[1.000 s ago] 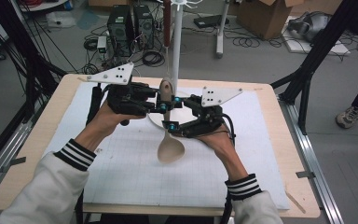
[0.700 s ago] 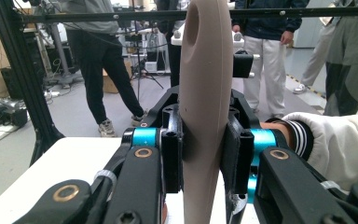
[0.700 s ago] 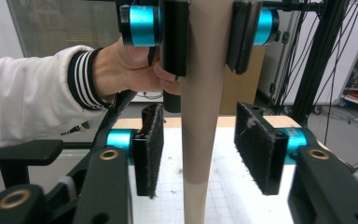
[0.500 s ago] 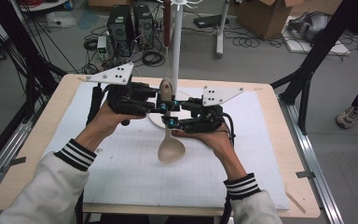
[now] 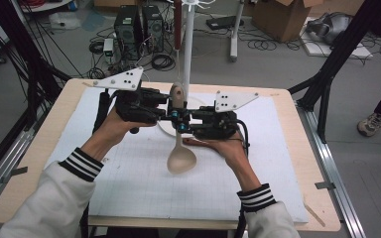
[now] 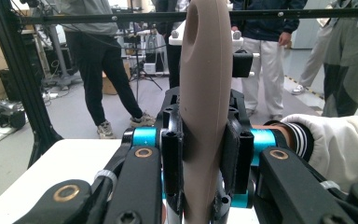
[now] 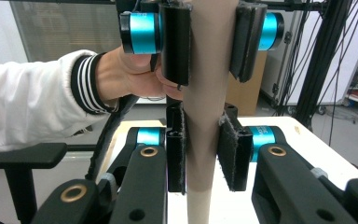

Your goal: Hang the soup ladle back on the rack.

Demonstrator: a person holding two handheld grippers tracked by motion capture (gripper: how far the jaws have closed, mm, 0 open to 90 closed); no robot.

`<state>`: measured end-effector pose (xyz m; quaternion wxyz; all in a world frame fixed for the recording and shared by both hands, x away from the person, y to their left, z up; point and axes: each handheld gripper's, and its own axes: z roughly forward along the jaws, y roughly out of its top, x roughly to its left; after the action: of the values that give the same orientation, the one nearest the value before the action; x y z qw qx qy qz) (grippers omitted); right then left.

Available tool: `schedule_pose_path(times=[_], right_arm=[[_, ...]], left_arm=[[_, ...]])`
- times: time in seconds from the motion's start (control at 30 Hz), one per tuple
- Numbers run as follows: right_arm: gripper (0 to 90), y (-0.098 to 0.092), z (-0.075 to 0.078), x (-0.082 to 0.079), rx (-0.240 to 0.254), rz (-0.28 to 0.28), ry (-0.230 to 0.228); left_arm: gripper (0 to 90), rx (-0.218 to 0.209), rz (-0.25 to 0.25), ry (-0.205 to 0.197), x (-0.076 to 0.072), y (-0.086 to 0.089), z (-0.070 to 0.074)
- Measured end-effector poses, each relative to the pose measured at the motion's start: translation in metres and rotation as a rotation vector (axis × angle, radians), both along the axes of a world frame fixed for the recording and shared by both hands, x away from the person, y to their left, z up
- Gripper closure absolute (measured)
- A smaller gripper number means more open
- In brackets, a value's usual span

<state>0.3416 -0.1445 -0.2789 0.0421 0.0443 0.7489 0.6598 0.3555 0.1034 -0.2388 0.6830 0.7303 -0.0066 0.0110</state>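
A pale wooden tabletop (image 5: 44, 148) carries a white gridded mat (image 5: 129, 183), and beyond it the grey floor holds black computer towers (image 5: 139, 25), tangled cables and a cardboard box (image 5: 283, 17); a white pole (image 5: 188, 44) rises just behind the tongs. From above, the left tongs (image 5: 171, 110) and the right tongs (image 5: 182, 125) meet nose to nose over the mat, both on the handle of a wooden spoon (image 5: 180, 157), whose rounded bowl hangs just below the right tongs, towards the person. The left gripper view shows what the high view cannot: the spoon's smooth, matte tan handle end, pierced by an oval hole, standing upright between the black padded jaws of the left tongs (image 6: 204, 163), which pinch it, with people standing in the room behind. The right gripper view shows the right tongs (image 7: 204, 154), whose jaws have just been closing, pressed on the narrower shaft, below the other pair's jaws with their blue metal collars.
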Motion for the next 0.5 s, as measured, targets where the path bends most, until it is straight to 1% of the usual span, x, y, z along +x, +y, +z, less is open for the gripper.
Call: schedule_pose_path(times=[0.07, 0.13, 0.17, 0.23, 0.4, 0.43, 0.5], right_arm=[[75.6, -0.0004, 0.0005, -0.0003, -0.003, 0.000, 0.005], [75.7, -0.0003, 0.0006, 0.0005, -0.003, -0.003, -0.003], [75.7, -0.0006, 0.0006, 0.0000, -0.006, -0.005, 0.006], [75.8, -0.0008, 0.0008, 0.0000, -0.008, -0.006, 0.008], [76.1, -0.0012, 0.0015, -0.0002, -0.009, -0.017, 0.000], [76.1, -0.0014, 0.0016, -0.0007, -0.012, -0.021, 0.007], [76.2, -0.0013, 0.0017, -0.0008, -0.013, -0.024, 0.004]], left_arm=[[72.9, -0.001, -0.001, 0.004, 0.0000, -0.0003, -0.0002], [72.9, -0.001, -0.002, 0.003, 0.0003, -0.0004, -0.0005], [72.9, -0.001, -0.002, 0.004, 0.0004, -0.0004, -0.0006], [72.9, -0.002, -0.004, 0.000, 0.0010, -0.0003, -0.0008], [72.9, -0.008, -0.004, 0.002, 0.0018, -0.0003, -0.0015], [72.8, -0.009, -0.004, 0.001, 0.0020, -0.0002, -0.0017], [72.8, -0.013, -0.009, -0.001, 0.0025, -0.0002, -0.0020]])
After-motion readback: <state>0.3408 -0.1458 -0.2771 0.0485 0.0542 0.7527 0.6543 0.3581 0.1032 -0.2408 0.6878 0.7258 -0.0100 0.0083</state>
